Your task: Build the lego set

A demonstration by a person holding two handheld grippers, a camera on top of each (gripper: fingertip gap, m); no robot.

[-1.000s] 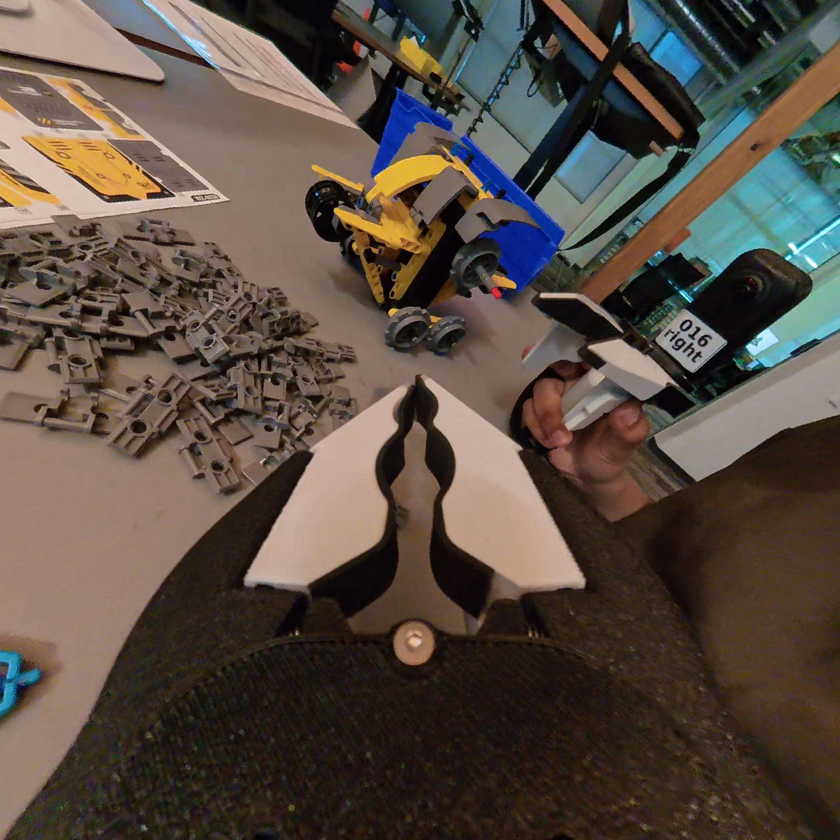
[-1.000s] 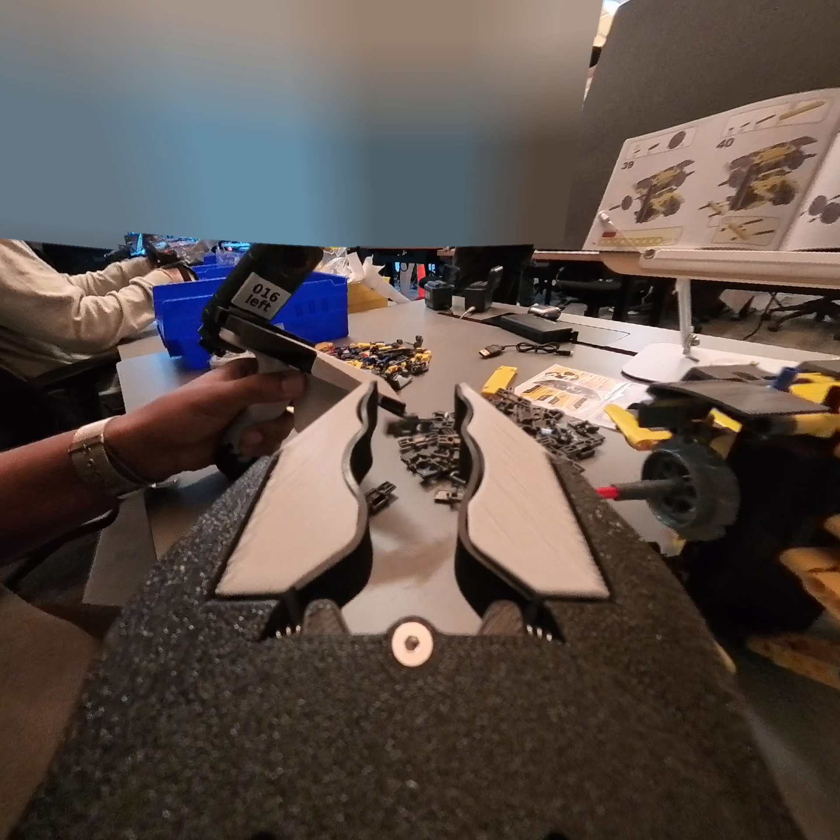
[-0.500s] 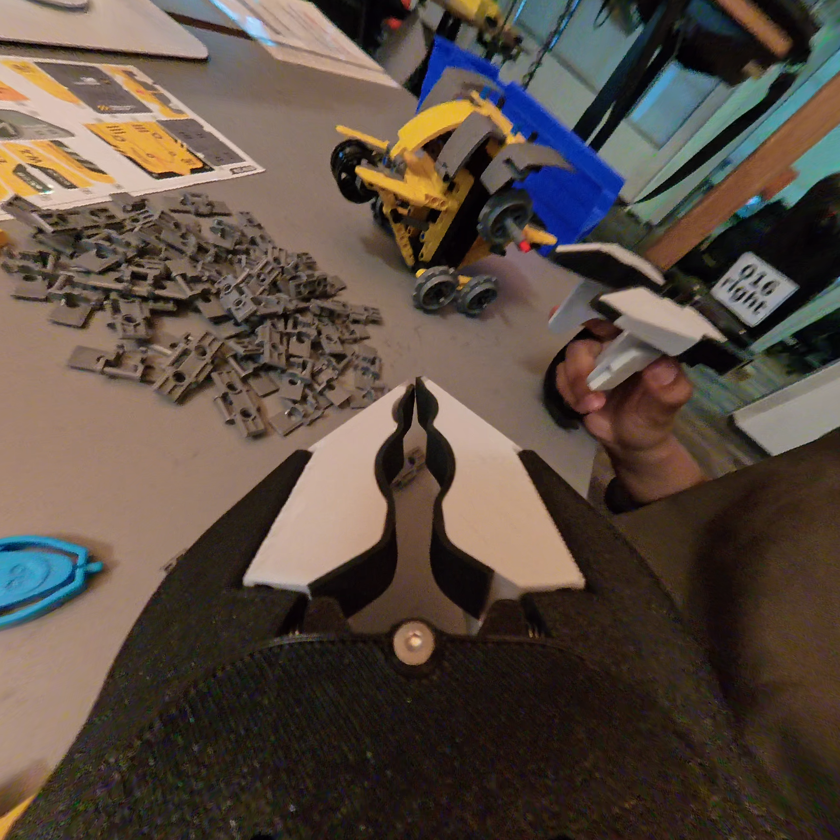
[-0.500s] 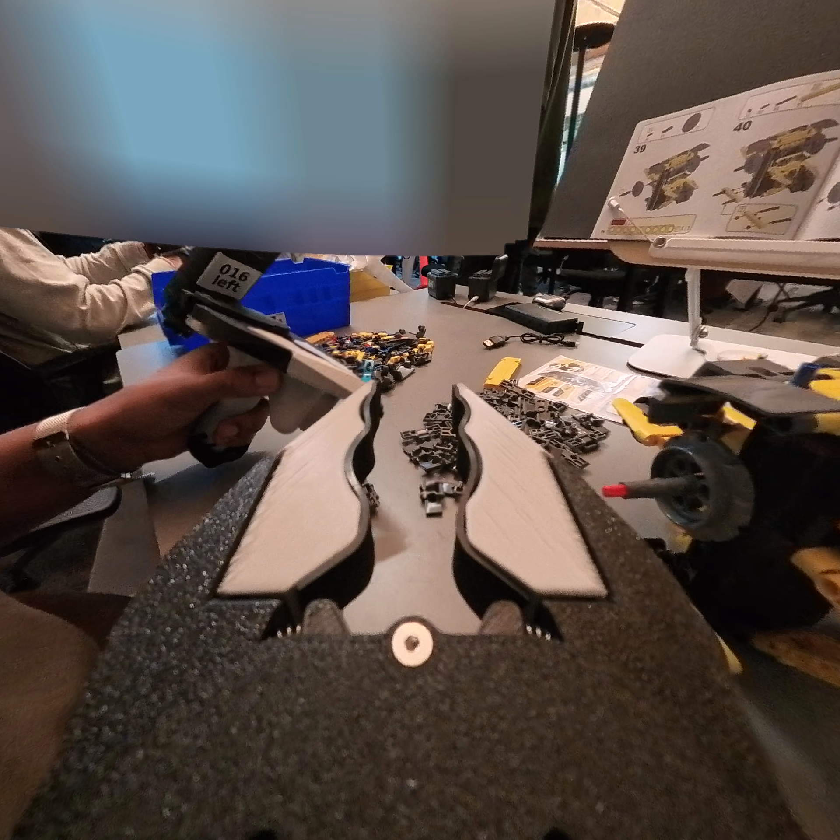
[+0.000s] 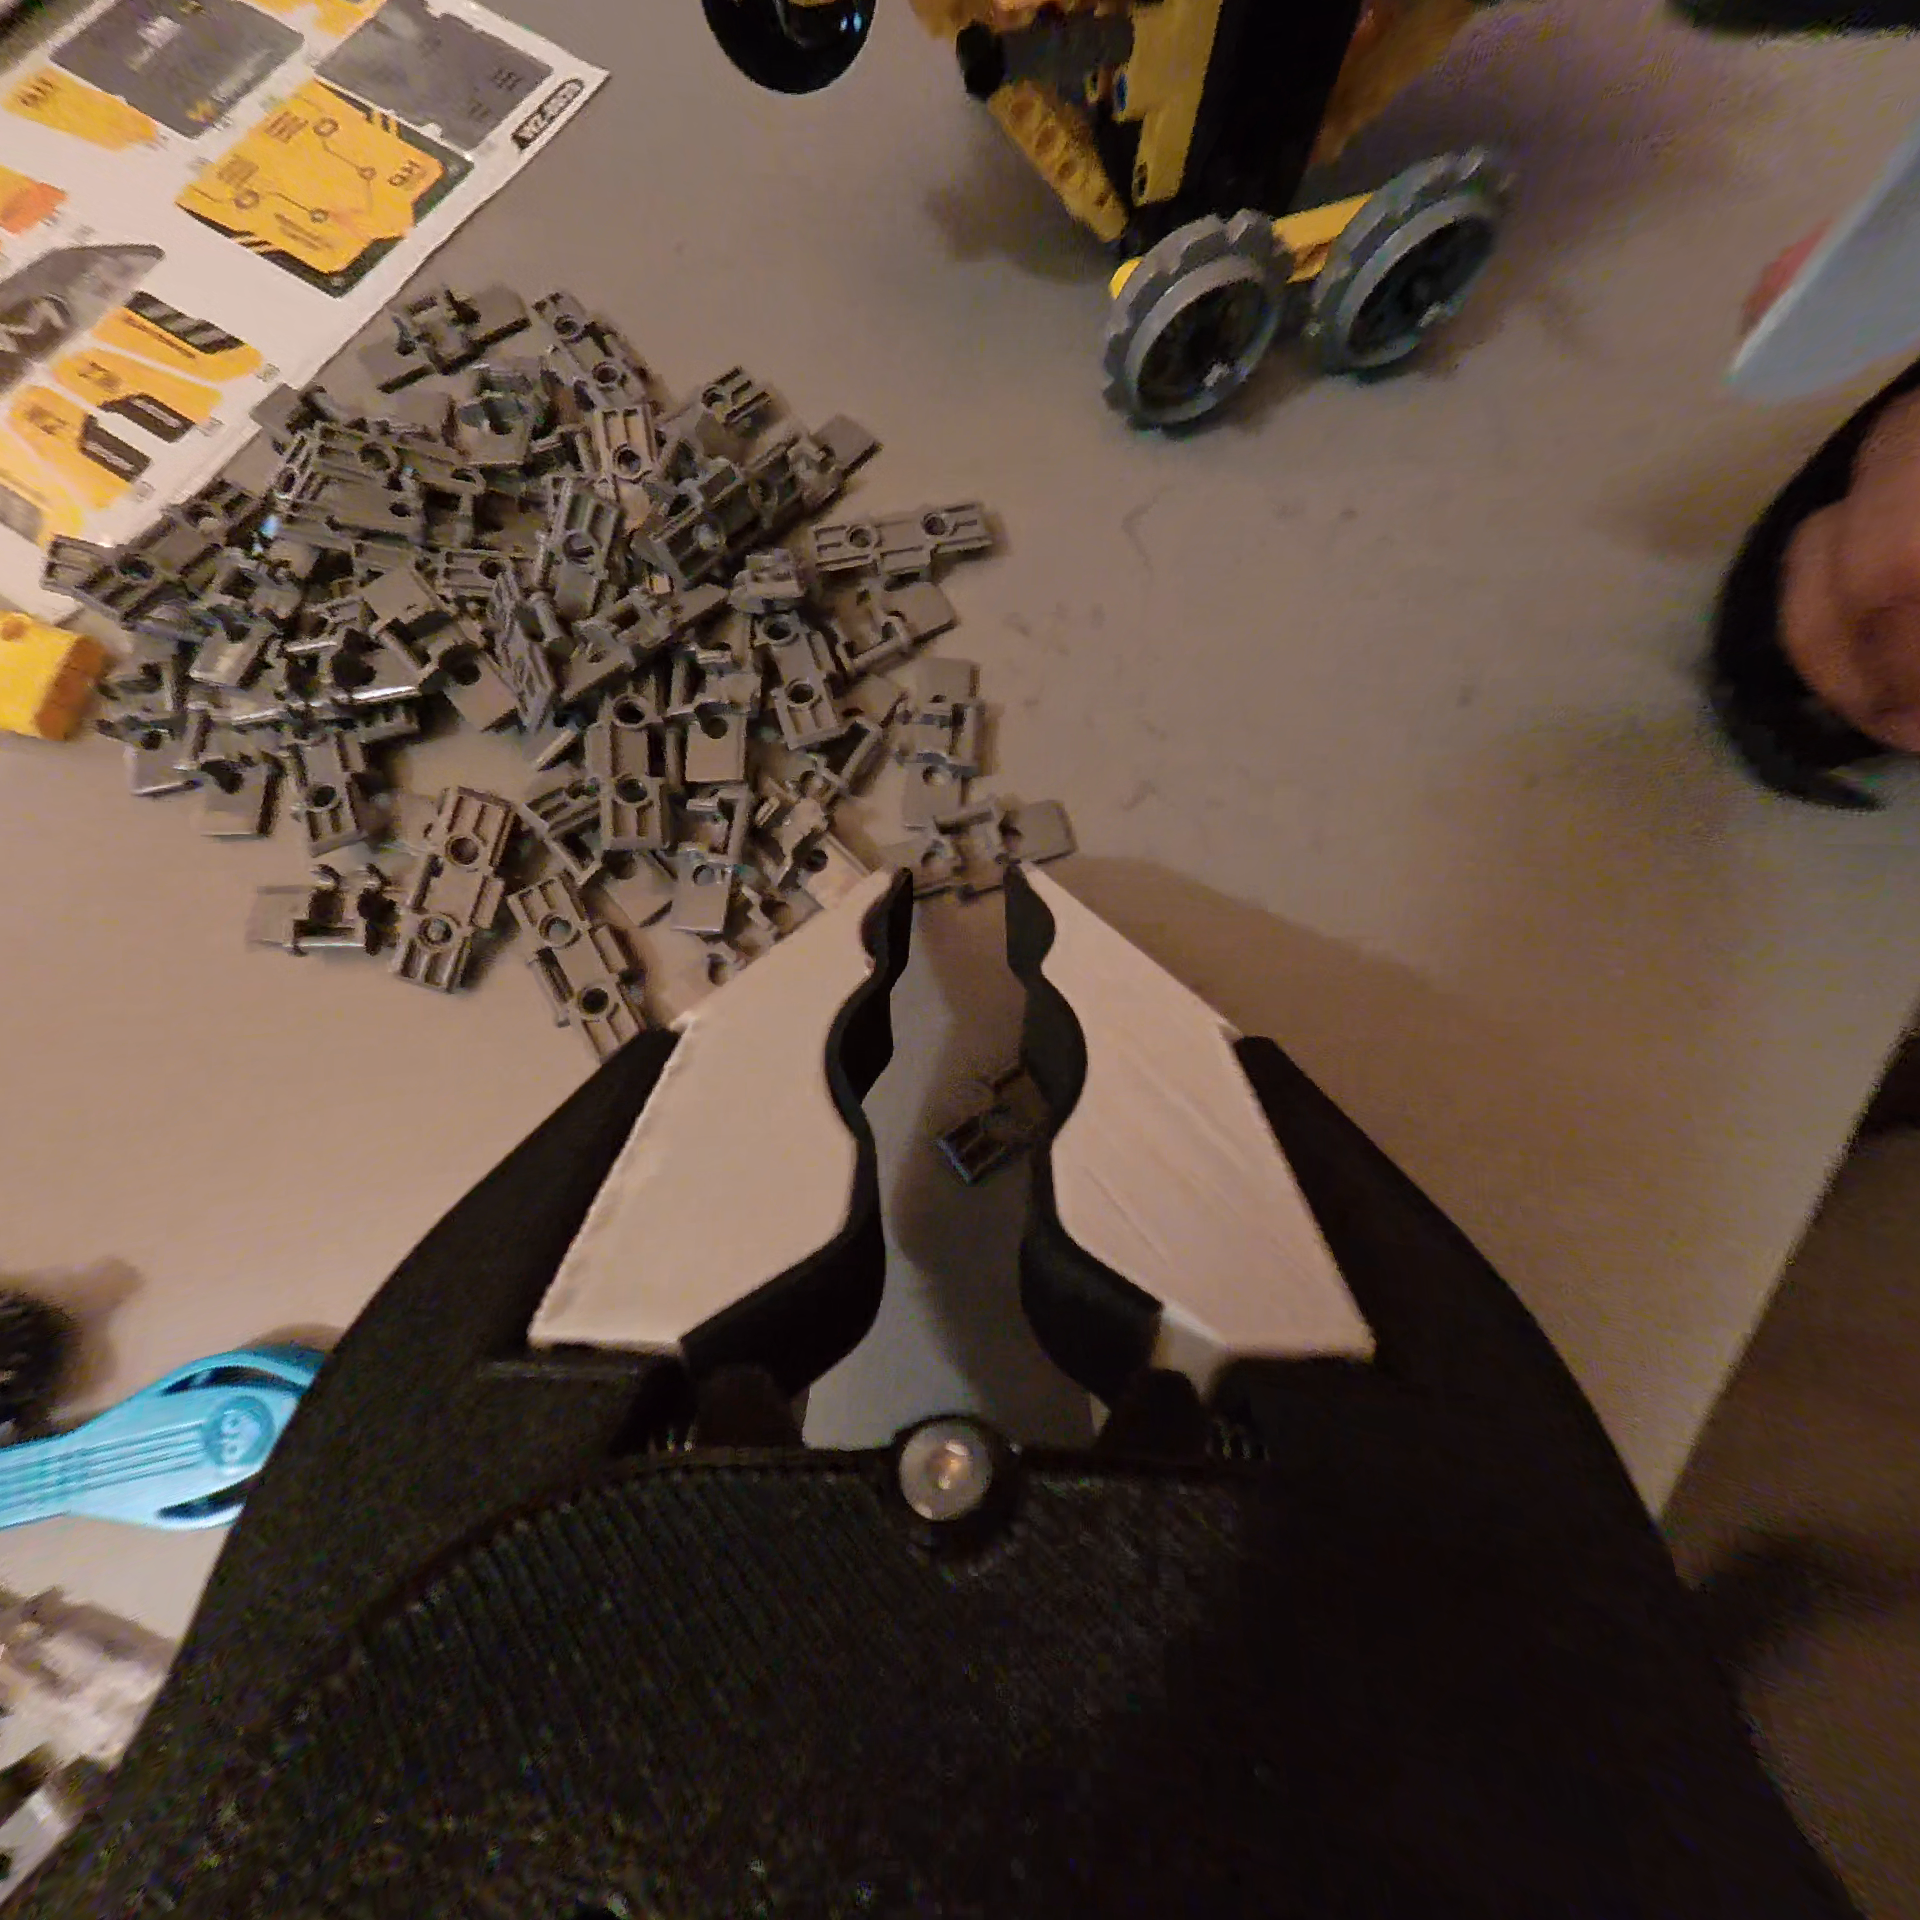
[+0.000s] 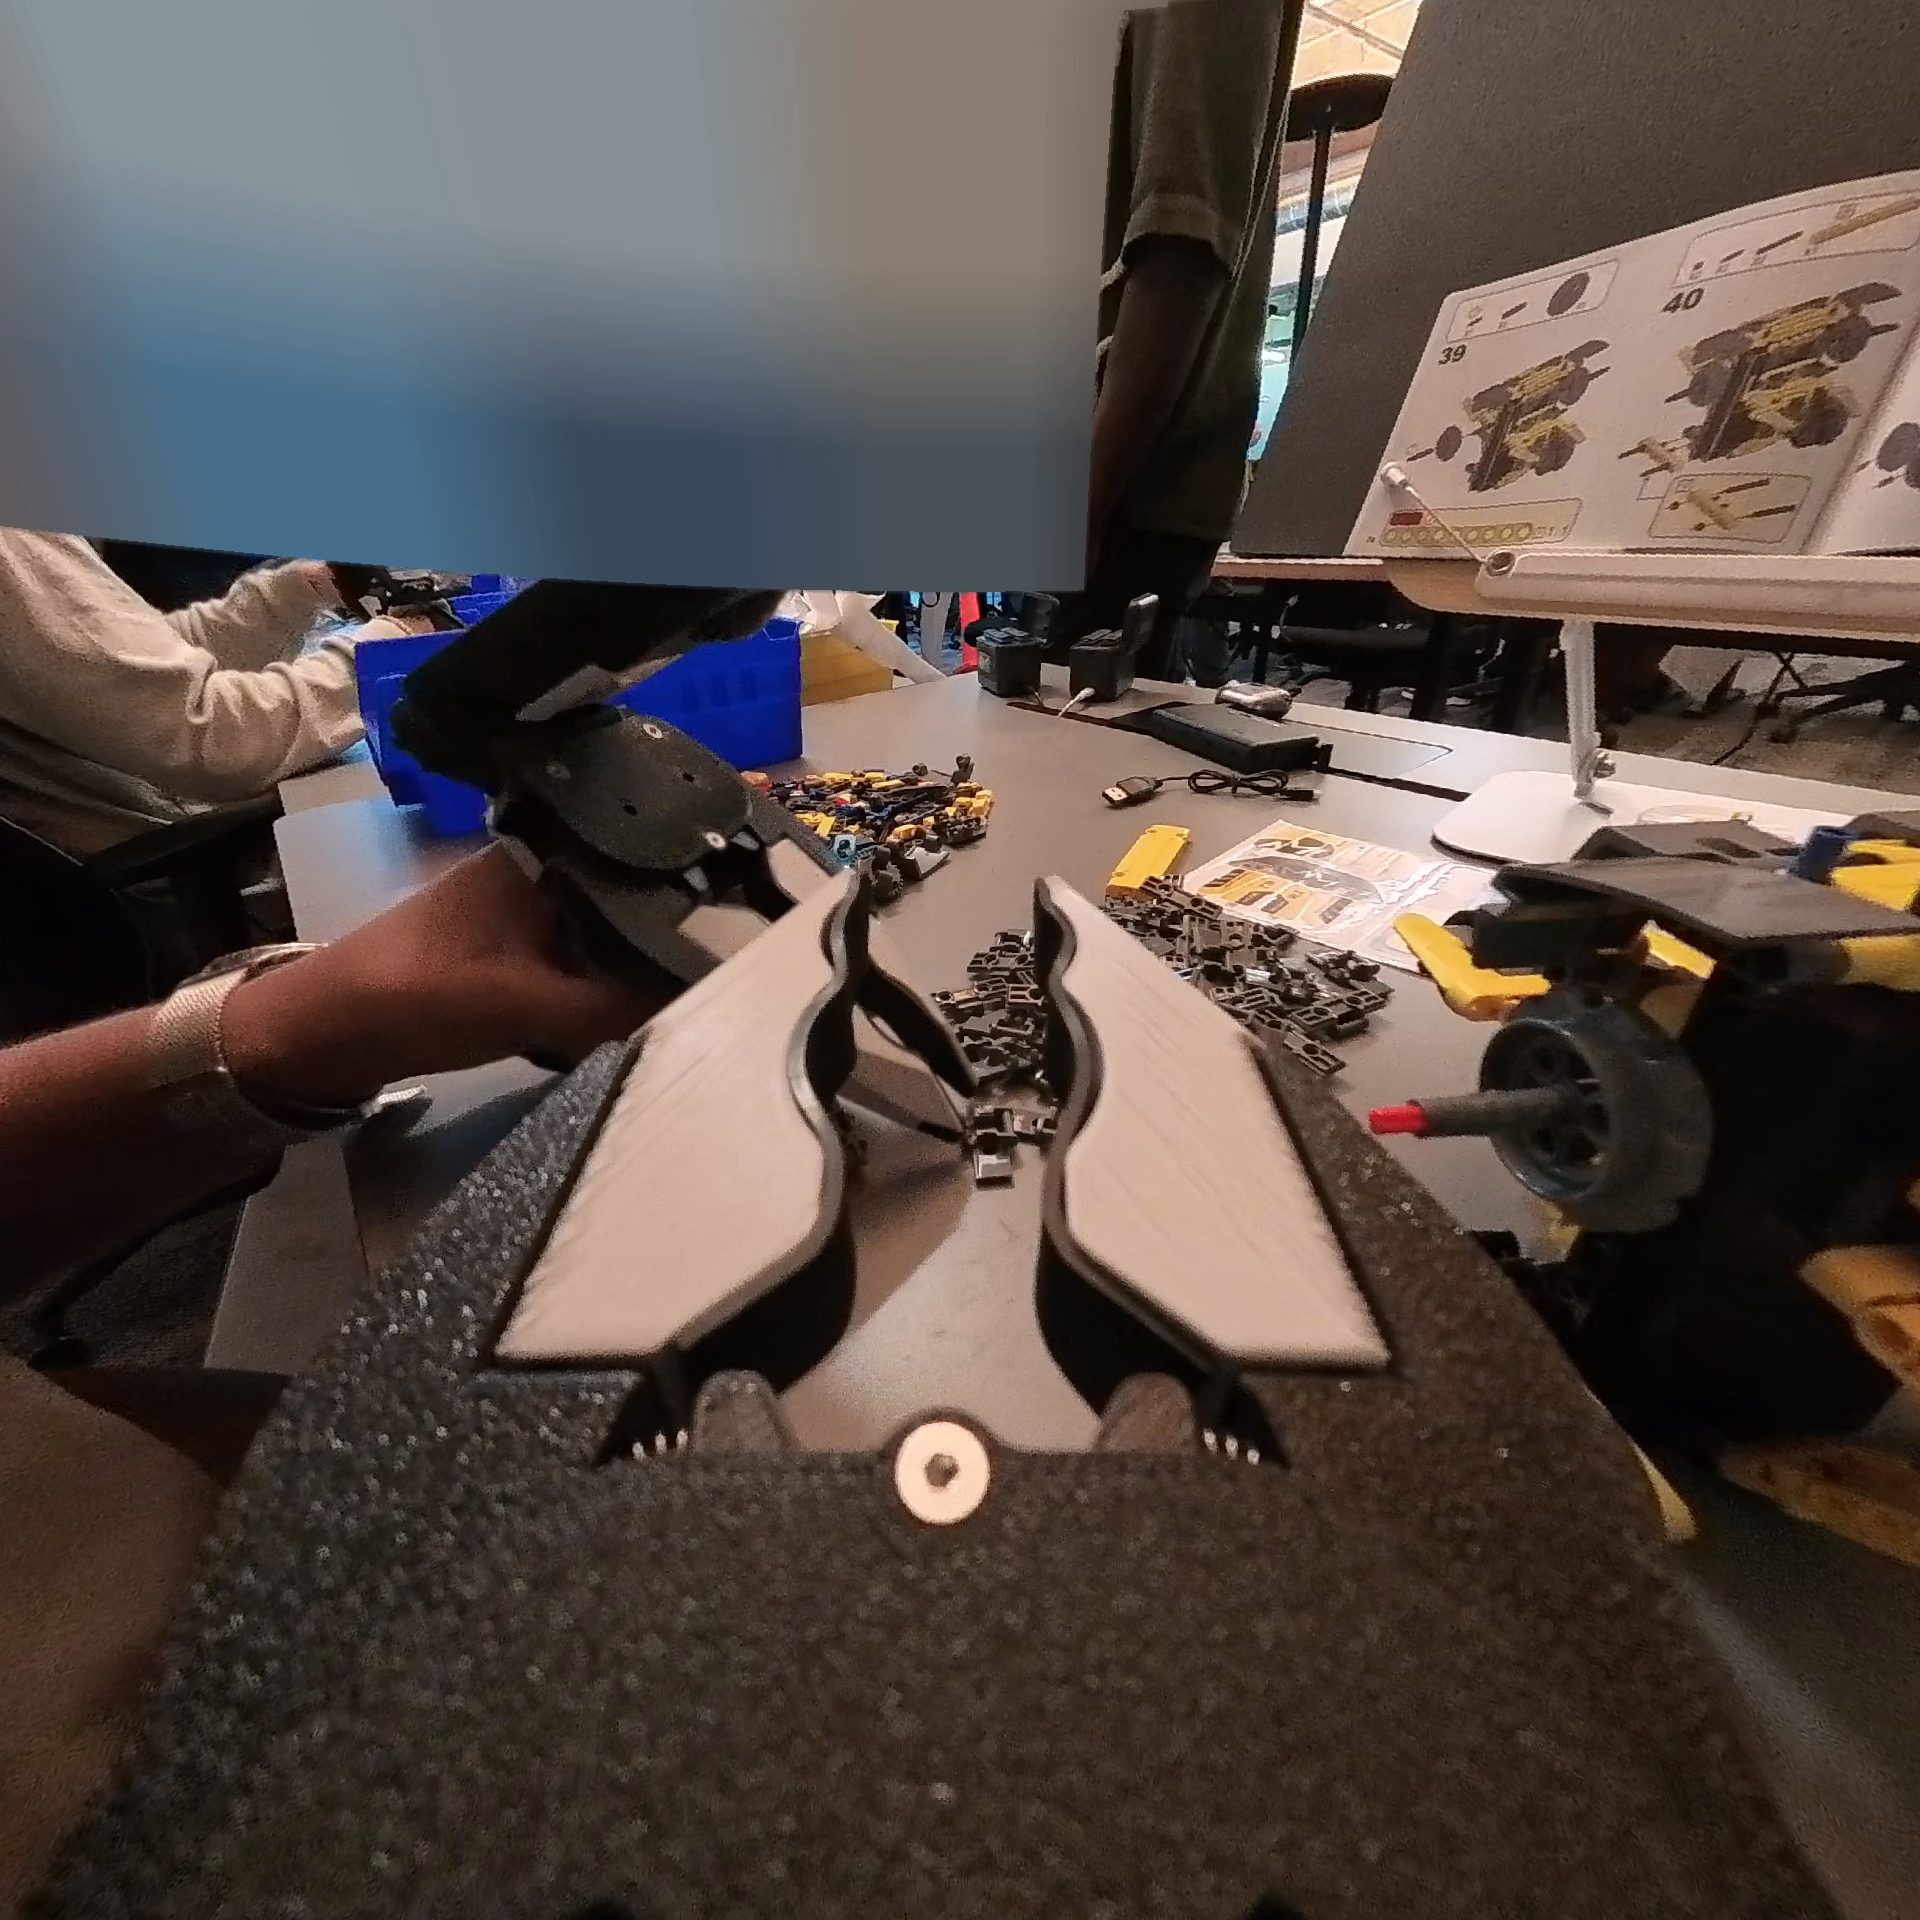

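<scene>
My left gripper (image 5: 956, 888) is open by a narrow gap and points down at the grey table (image 5: 1299, 644). Its tips hover at the near edge of a pile of small grey link pieces (image 5: 540, 665), right behind one loose grey piece (image 5: 987, 836). Another single grey piece (image 5: 992, 1127) lies on the table under the fingers. My right gripper (image 6: 951, 888) is open and empty, held above the table. The left gripper (image 6: 644, 831) shows in its view, lowered onto the pile (image 6: 1195, 966). A yellow and black wheeled model (image 5: 1195, 156) stands beyond the pile and also shows in the right wrist view (image 6: 1662, 1039).
A sticker sheet (image 5: 208, 208), a yellow block (image 5: 42, 686) and a blue tool (image 5: 156, 1444) lie left of the pile. An open instruction booklet (image 6: 1662, 395) stands on a holder. Blue bins (image 6: 582, 717), a heap of mixed parts (image 6: 894, 810) and a cable (image 6: 1195, 784) lie farther back. A person sits at left. Spacing between my two grippers at the tips: around 12 cm.
My left gripper has tipped down and moved to the near edge of the grey pile, and its jaws have gone from shut to slightly open. The right gripper has barely moved.
</scene>
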